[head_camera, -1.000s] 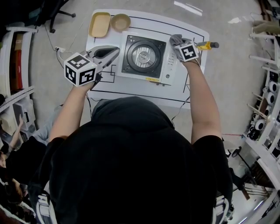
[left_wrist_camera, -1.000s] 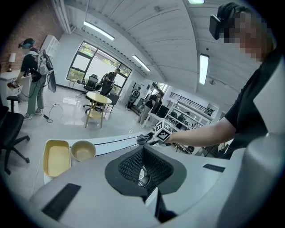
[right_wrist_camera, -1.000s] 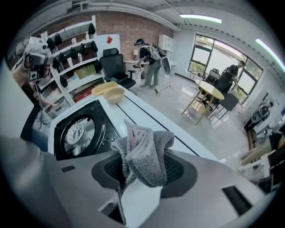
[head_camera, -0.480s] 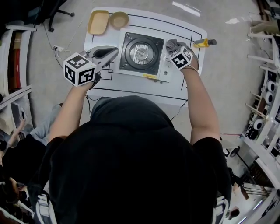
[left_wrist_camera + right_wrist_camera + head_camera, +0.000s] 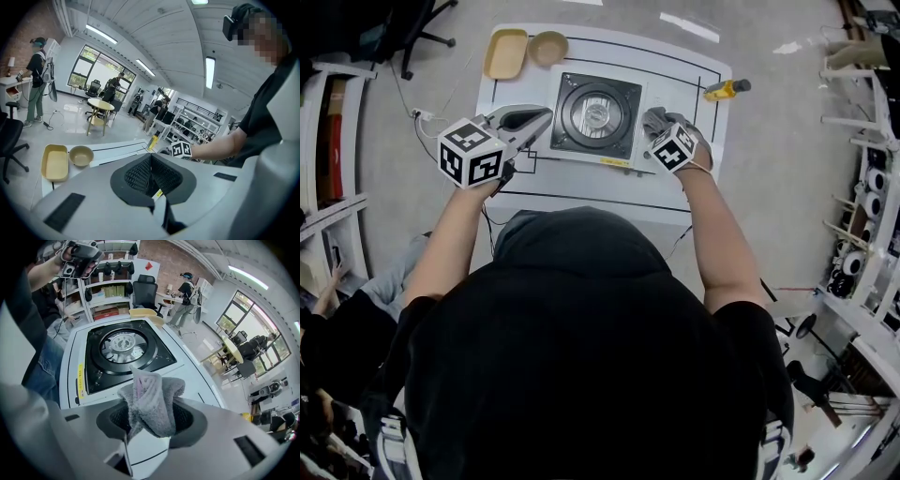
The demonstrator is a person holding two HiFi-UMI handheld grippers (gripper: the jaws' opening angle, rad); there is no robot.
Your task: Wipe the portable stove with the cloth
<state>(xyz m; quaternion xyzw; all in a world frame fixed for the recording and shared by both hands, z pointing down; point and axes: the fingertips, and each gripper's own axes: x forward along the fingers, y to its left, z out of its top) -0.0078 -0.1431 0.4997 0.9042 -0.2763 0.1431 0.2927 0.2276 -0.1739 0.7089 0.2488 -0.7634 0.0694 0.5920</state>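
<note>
The portable stove (image 5: 595,114), a white body with a black square top and a round burner, sits mid-table. My right gripper (image 5: 661,131) is at the stove's right side, shut on a grey cloth (image 5: 654,118). In the right gripper view the bunched cloth (image 5: 150,401) sticks out of the right gripper (image 5: 150,427) over the white edge beside the stove's black top (image 5: 126,350). Whether it touches the surface I cannot tell. My left gripper (image 5: 525,117) hovers at the stove's left edge. In its own view the left gripper (image 5: 151,176) is shut with nothing in it.
A yellow tray (image 5: 506,53) and a tan bowl (image 5: 547,47) lie at the table's far left corner. A yellow-handled tool (image 5: 727,89) lies at the far right edge. The white table (image 5: 581,187) has black lines. People stand in the room behind.
My right gripper has carried the cloth left and nearer, from beside the yellow-handled tool to the stove's right side. The left gripper has hardly moved.
</note>
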